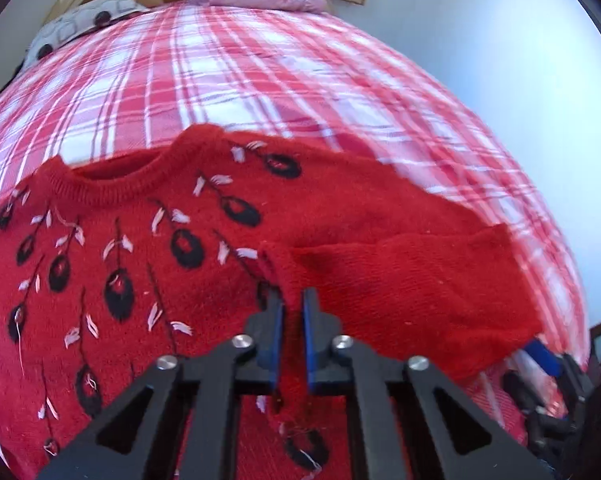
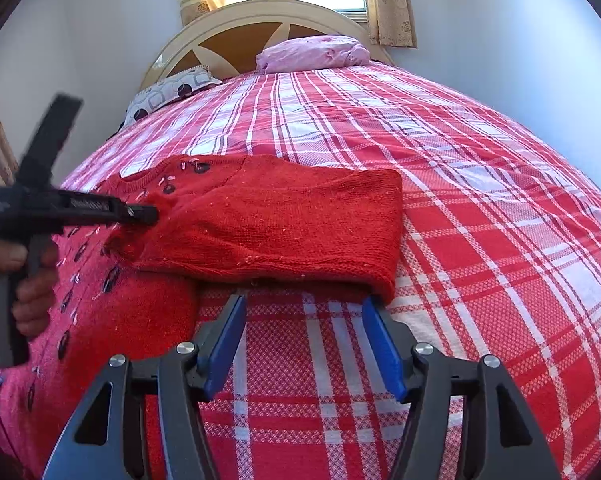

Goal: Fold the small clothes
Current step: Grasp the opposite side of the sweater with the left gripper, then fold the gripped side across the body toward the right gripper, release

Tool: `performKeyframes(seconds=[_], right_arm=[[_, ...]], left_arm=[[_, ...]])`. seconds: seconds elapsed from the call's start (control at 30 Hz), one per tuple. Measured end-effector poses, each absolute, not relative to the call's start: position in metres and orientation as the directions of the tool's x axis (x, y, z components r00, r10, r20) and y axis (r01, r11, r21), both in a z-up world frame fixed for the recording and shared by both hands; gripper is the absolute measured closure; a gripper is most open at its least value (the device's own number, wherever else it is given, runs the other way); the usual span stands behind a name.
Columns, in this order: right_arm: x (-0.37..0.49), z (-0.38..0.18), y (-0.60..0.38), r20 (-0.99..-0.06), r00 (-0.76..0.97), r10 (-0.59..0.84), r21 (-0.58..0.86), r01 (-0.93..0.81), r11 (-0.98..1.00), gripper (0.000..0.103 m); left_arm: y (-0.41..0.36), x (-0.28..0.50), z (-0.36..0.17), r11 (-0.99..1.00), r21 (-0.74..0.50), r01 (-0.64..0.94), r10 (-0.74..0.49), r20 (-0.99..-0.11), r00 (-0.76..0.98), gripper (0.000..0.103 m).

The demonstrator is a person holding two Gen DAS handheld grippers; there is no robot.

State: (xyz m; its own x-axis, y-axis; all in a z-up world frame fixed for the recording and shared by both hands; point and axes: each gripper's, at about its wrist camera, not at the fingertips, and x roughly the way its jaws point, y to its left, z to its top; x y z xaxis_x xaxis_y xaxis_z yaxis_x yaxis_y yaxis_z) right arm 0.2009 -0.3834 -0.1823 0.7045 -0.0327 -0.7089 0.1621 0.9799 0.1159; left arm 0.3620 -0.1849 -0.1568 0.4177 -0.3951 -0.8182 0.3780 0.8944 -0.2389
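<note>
A small red knit sweater [image 1: 148, 264] with black and white embroidered flowers lies front up on the bed. It also shows in the right wrist view [image 2: 260, 216]. Its right sleeve [image 1: 412, 284] is folded in across the body. My left gripper [image 1: 292, 300] is shut on the sleeve's cuff and holds it over the chest; from the right wrist view it [image 2: 148, 214] reaches in from the left. My right gripper [image 2: 304, 304] is open and empty, just in front of the folded sleeve's near edge [image 2: 300, 276].
The bed has a red and white plaid cover [image 2: 480, 220]. A pink pillow [image 2: 312, 54] and a patterned pillow [image 2: 172, 90] lie by the headboard [image 2: 236, 36]. Pale walls flank the bed.
</note>
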Motion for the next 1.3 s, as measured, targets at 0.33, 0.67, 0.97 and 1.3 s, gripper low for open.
performKeyframes(seconds=[0.33, 0.67, 0.97, 1.3], right_arm=[[0.198, -0.182, -0.382, -0.703, 0.710, -0.048, 0.104, 0.169, 0.980, 0.041], [0.199, -0.184, -0.382, -0.707, 0.704, -0.067, 0.085, 0.179, 0.980, 0.041], [0.200, -0.185, -0.383, -0.715, 0.696, -0.064, 0.085, 0.178, 0.980, 0.041], [0.204, -0.187, -0.381, -0.725, 0.686, -0.060, 0.081, 0.171, 0.982, 0.038]], left_arm=[[-0.096, 0.359, -0.087, 0.912, -0.265, 0.314, -0.405, -0.705, 0.583, 0.096], [0.001, 0.343, -0.096, 0.941, -0.308, 0.141, -0.325, -0.705, 0.630, 0.096], [0.043, 0.336, -0.131, 0.931, -0.364, 0.020, -0.302, -0.742, 0.598, 0.096], [0.056, 0.342, -0.164, 0.944, -0.327, -0.040, -0.249, -0.790, 0.561, 0.096]])
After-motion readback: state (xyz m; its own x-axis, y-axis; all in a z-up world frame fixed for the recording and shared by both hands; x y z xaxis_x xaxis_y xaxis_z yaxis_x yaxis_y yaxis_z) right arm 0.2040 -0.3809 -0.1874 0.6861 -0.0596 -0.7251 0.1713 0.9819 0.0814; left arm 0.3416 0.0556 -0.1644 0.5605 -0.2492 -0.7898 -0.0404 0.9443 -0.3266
